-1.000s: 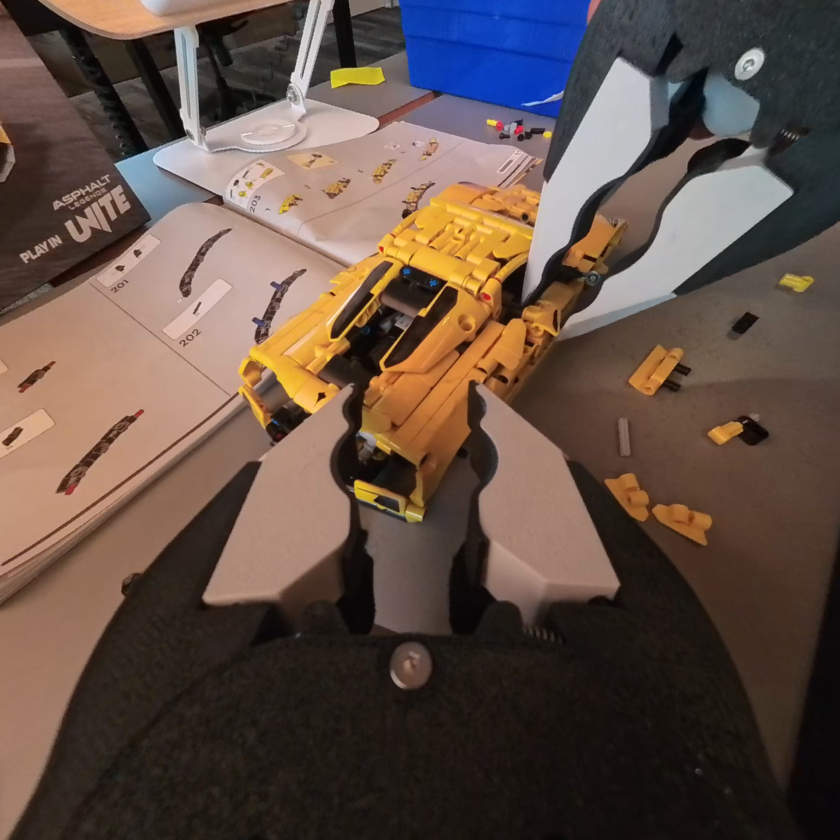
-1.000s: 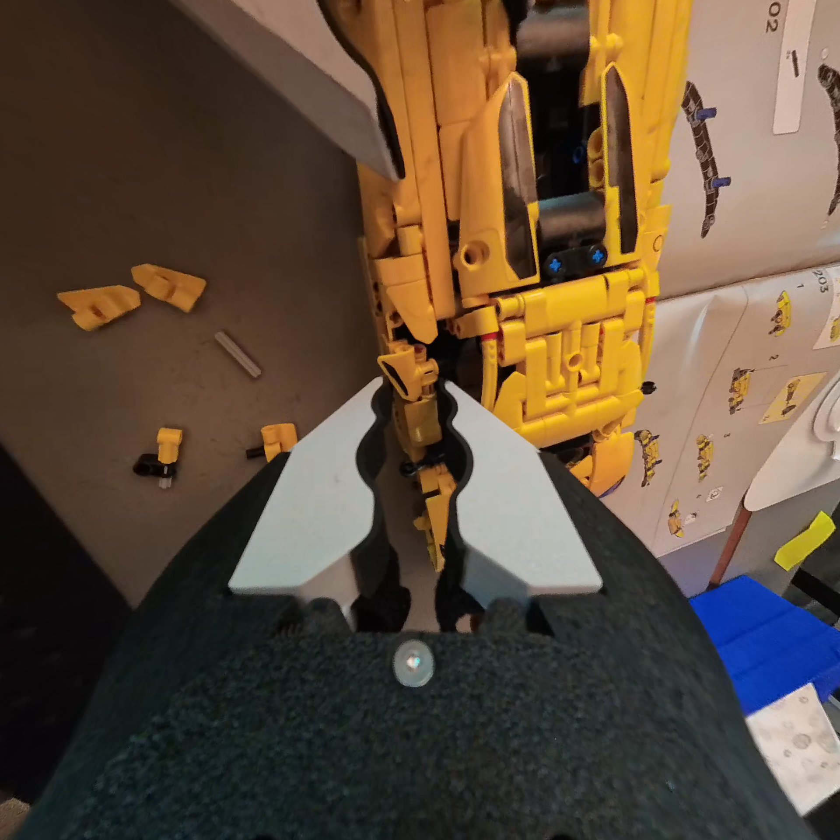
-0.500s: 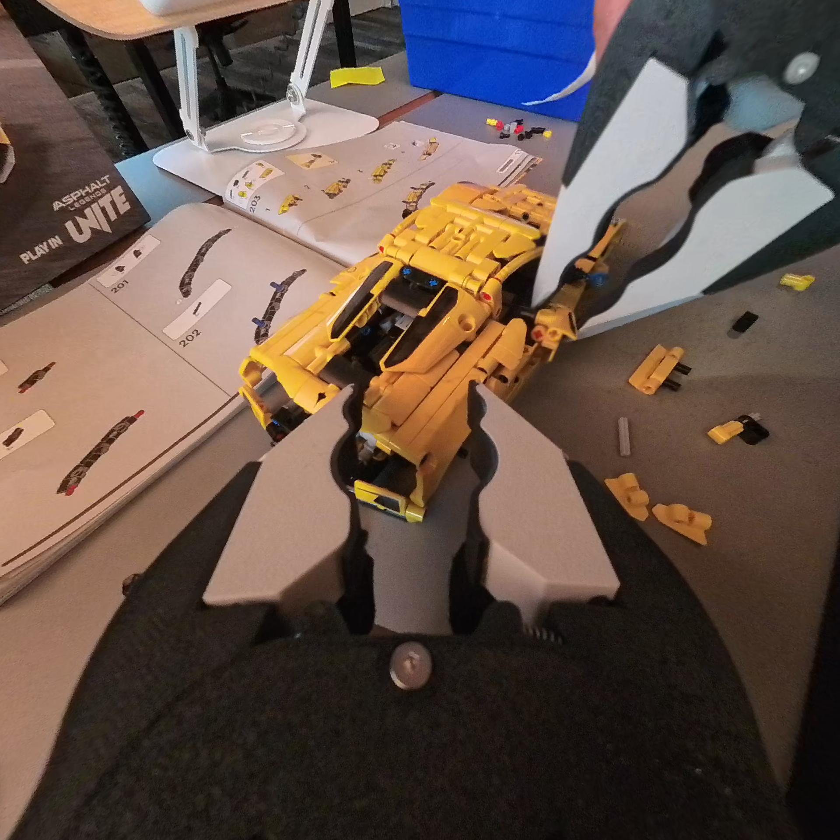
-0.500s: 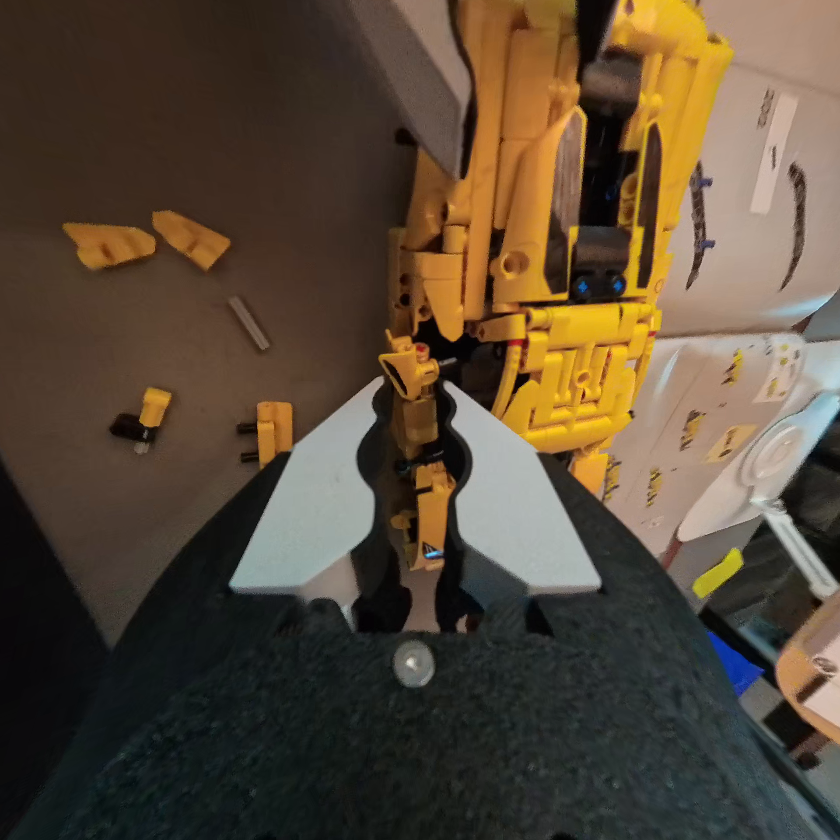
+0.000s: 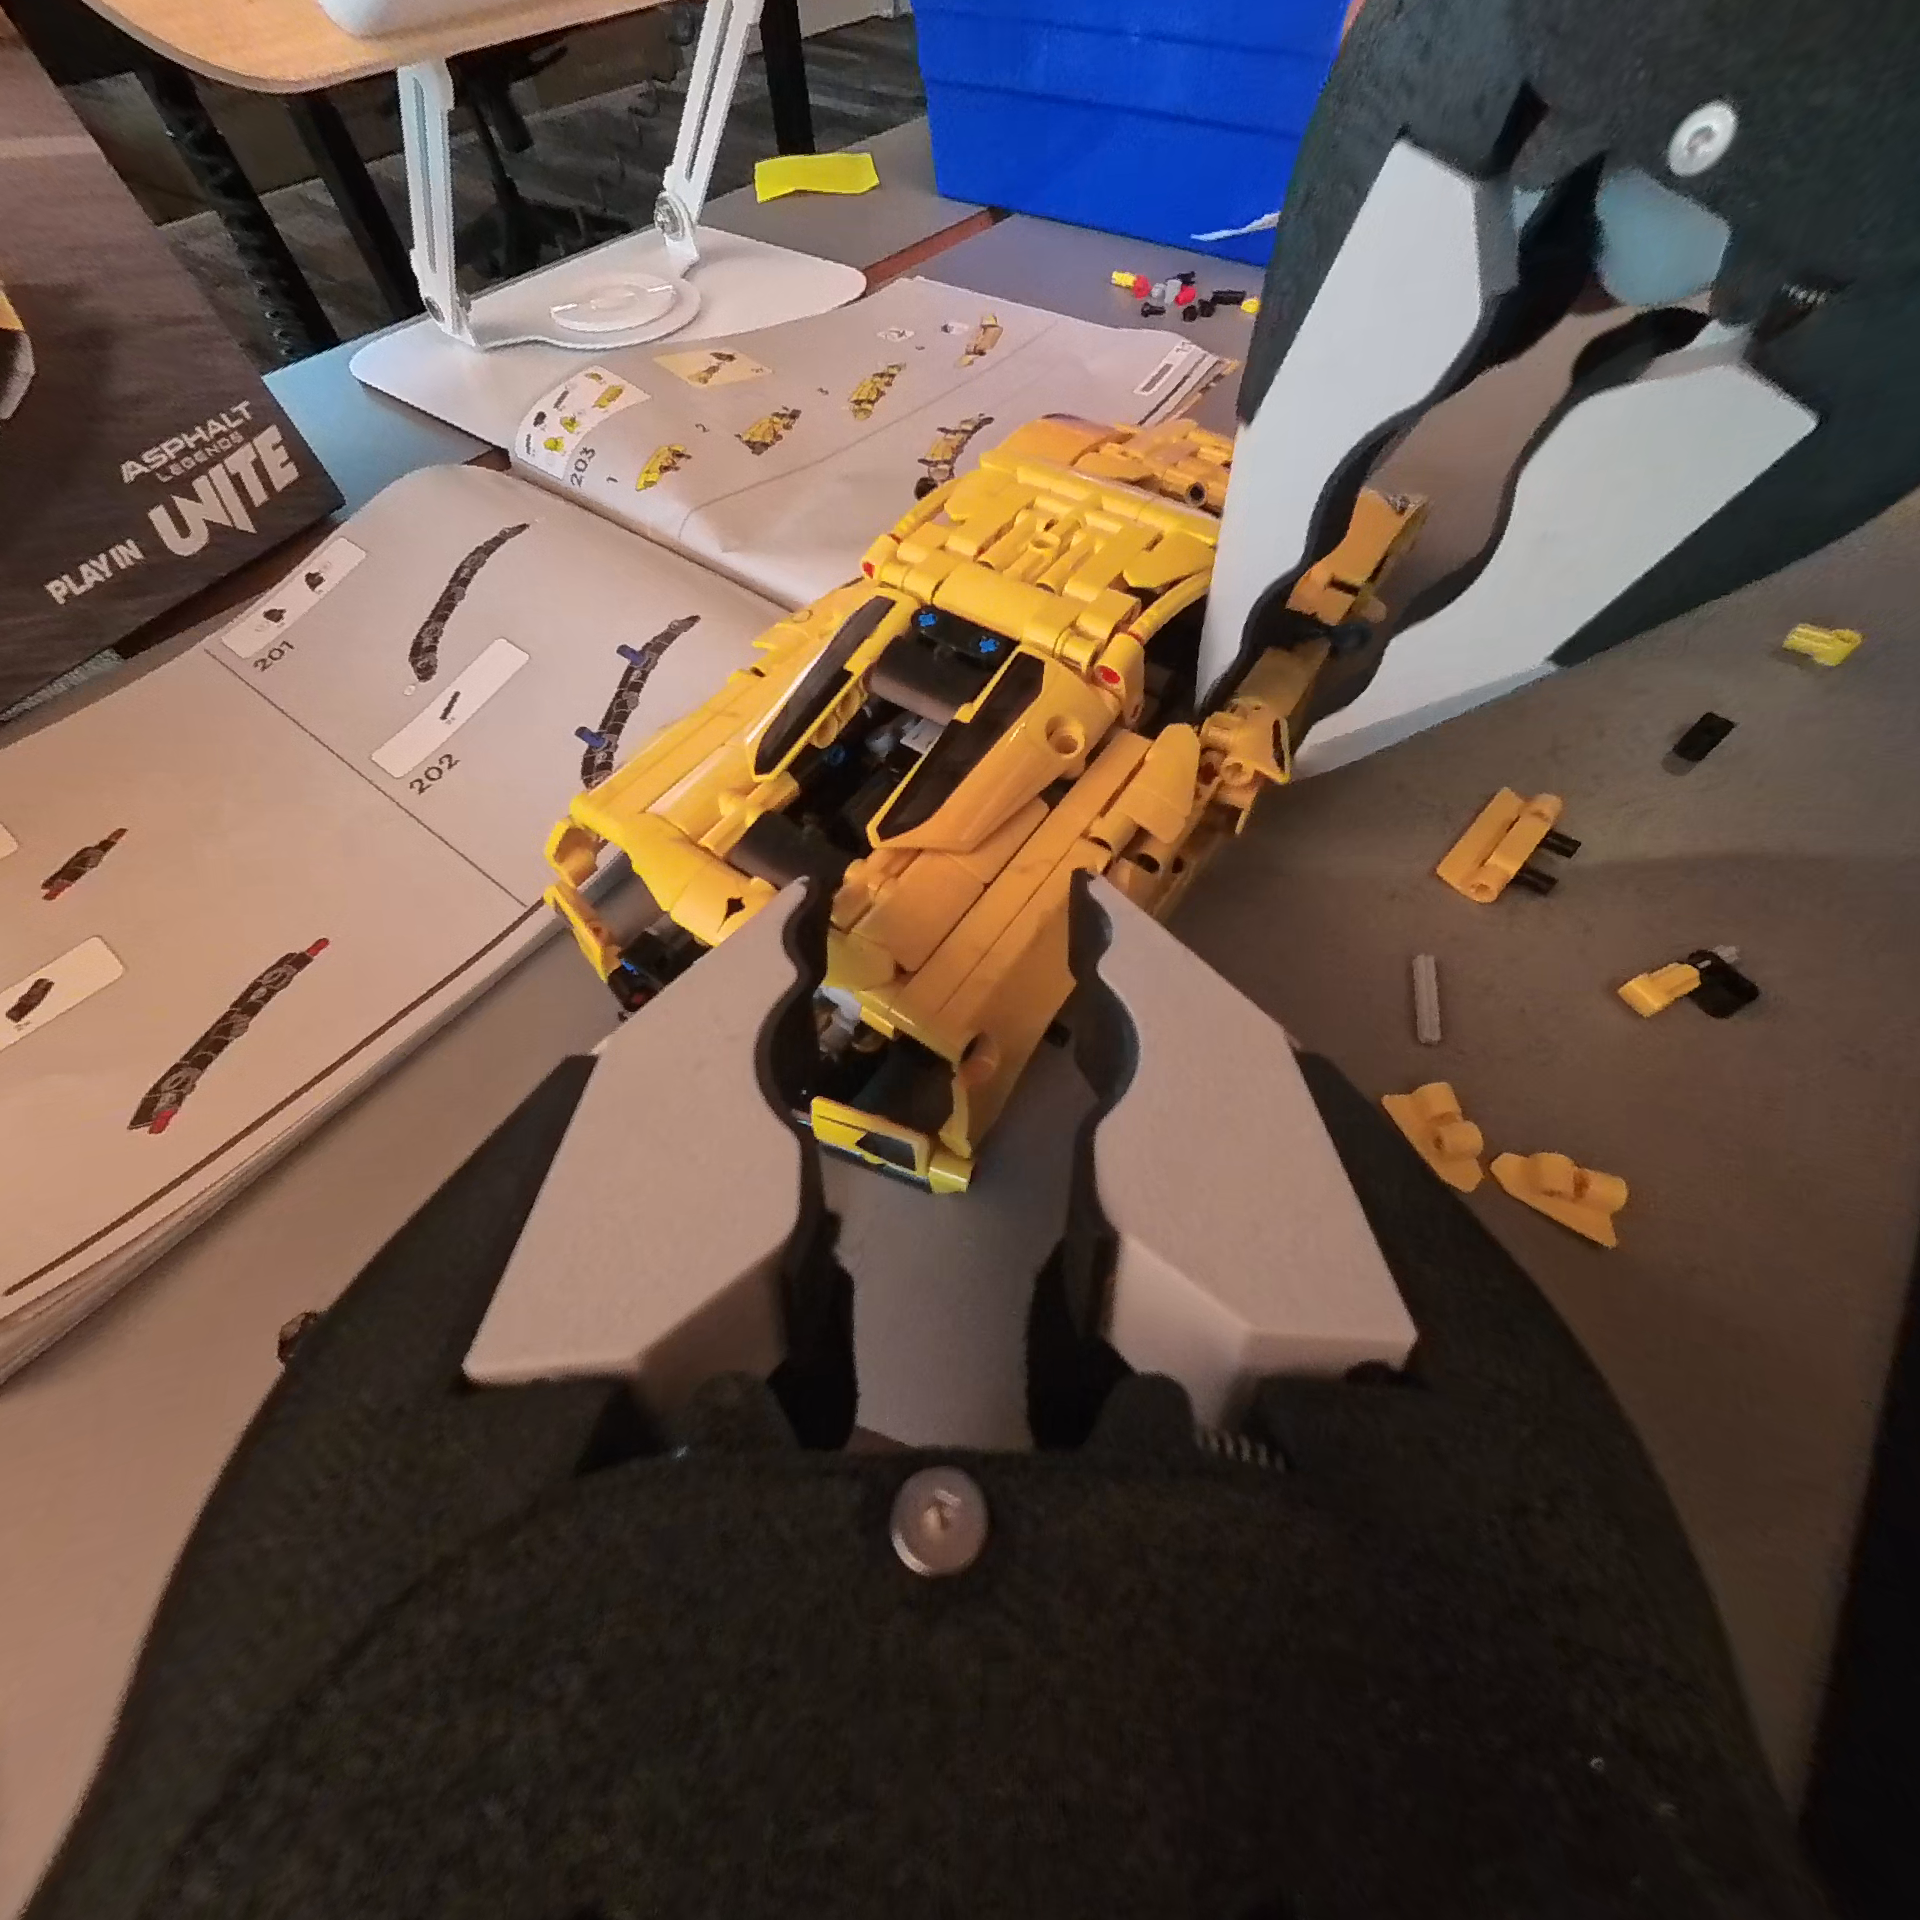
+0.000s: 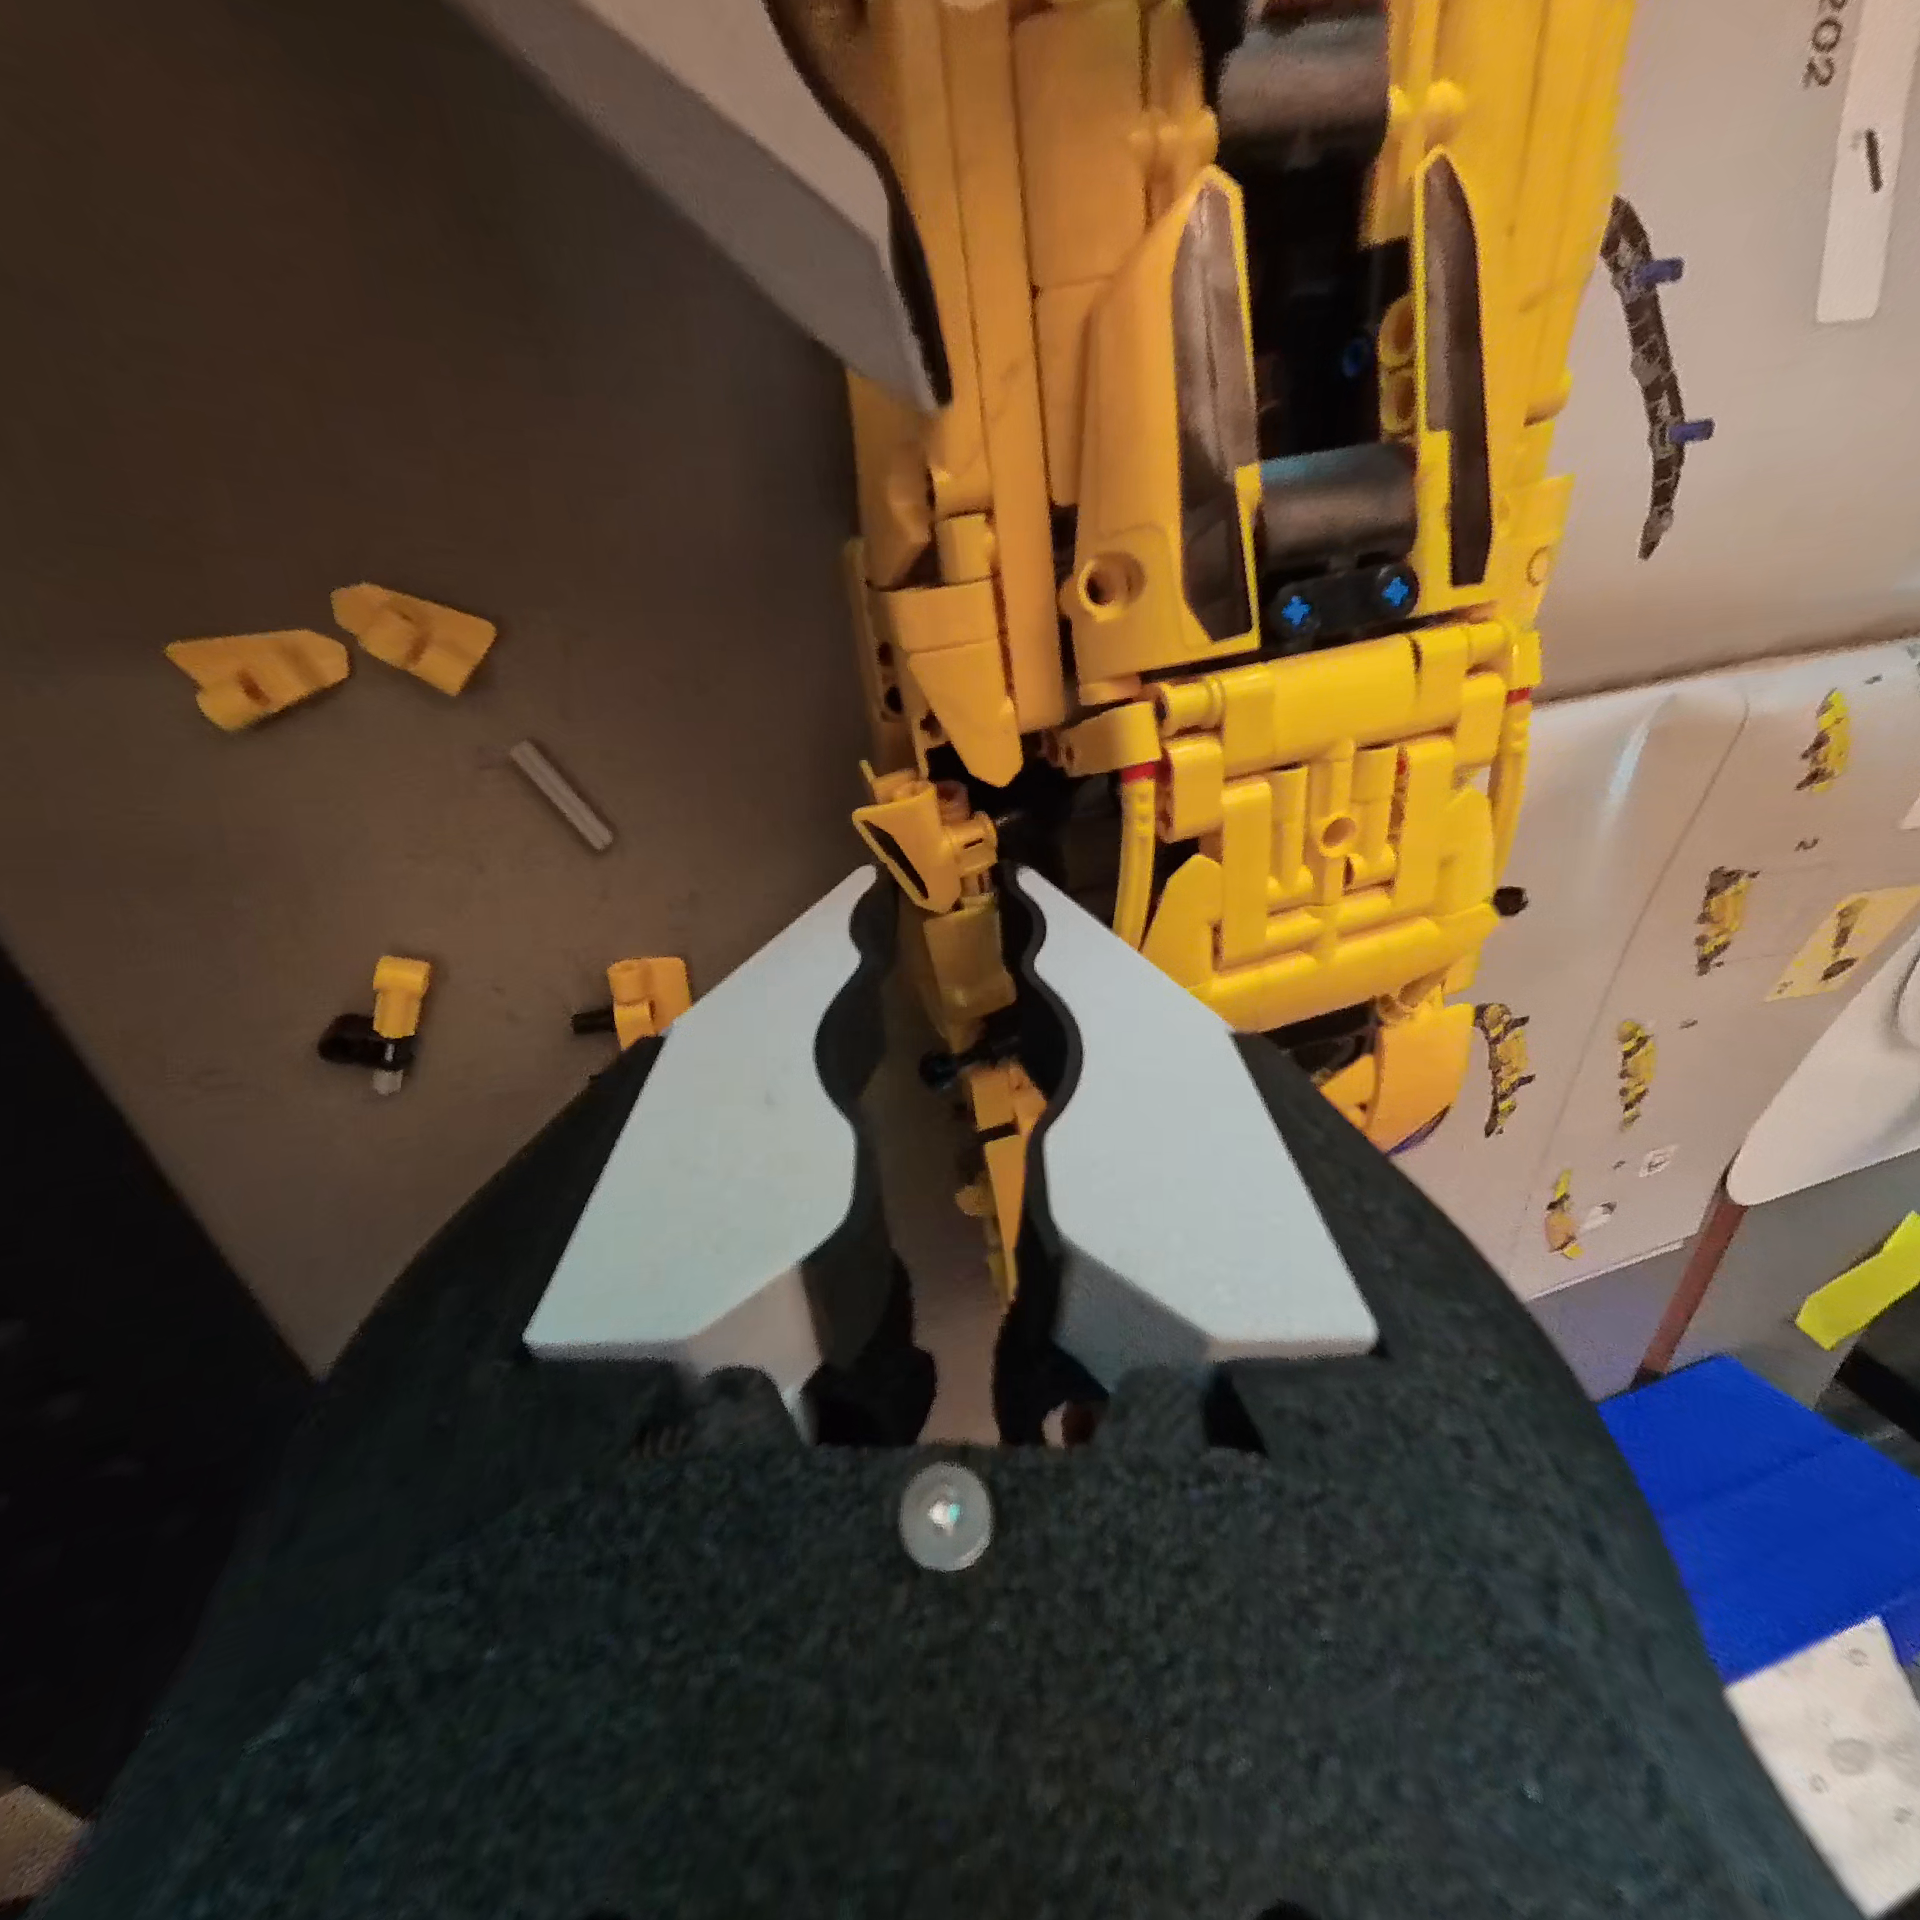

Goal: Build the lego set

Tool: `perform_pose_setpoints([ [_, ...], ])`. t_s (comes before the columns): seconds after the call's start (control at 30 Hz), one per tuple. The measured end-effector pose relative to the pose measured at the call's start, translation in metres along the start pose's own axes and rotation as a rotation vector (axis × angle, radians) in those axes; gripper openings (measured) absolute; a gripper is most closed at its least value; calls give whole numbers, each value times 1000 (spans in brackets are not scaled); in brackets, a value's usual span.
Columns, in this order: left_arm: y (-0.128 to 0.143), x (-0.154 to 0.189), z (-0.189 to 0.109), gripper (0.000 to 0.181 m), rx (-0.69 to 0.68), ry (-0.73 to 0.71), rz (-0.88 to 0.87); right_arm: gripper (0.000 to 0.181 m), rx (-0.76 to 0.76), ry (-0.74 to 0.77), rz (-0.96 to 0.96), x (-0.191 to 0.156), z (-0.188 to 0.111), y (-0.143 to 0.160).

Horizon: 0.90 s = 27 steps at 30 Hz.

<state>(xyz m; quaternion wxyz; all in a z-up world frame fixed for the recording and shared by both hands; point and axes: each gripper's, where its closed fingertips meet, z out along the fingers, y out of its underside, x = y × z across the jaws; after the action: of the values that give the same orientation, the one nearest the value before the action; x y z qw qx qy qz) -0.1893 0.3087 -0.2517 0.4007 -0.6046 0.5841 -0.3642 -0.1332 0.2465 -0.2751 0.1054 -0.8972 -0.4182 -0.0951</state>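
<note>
Yellow lego car (image 5: 966, 748) on grey bench (image 5: 1558, 1403), nose clasped by left tongs (image 5: 940, 904). Right tongs (image 6: 945, 883) clenched on yellow side piece (image 6: 966, 966) against car's flank. Open instruction booklet (image 5: 260, 831) left of left tongs; loose yellow parts (image 5: 1507, 1153) right; blue bin (image 5: 1101, 114) beyond.

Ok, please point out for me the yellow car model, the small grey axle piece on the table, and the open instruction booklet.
yellow car model (image 5: 966, 914), left wrist view, on its front hood panel.
grey axle piece (image 5: 1425, 997), left wrist view, on the middle of the stick.
instruction booklet (image 5: 260, 831), left wrist view, on the bare open left page.
</note>
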Motion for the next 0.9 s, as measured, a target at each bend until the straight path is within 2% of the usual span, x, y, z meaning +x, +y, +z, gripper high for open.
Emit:
perform_pose_setpoints([
  [0.33,0,0,0,47,-1,-1,2,20,40,25,24,-1,0,-1],
  [0.47,0,0,0,47,1,0,1,33,70,66,-31,-1,-3,-1],
  [0.57,0,0,0,47,1,0,2,33,108,114,-95,1,-4,-3],
  [0.67,0,0,0,47,1,-1,3,33,164,78,-95,-1,-5,-4],
  [0.8,0,1,-1,47,-4,1,8,38,389,-106,92,-11,-45,-11],
  [0.9,0,1,-2,46,-9,-3,18,48,558,-98,260,-7,-68,0],
])
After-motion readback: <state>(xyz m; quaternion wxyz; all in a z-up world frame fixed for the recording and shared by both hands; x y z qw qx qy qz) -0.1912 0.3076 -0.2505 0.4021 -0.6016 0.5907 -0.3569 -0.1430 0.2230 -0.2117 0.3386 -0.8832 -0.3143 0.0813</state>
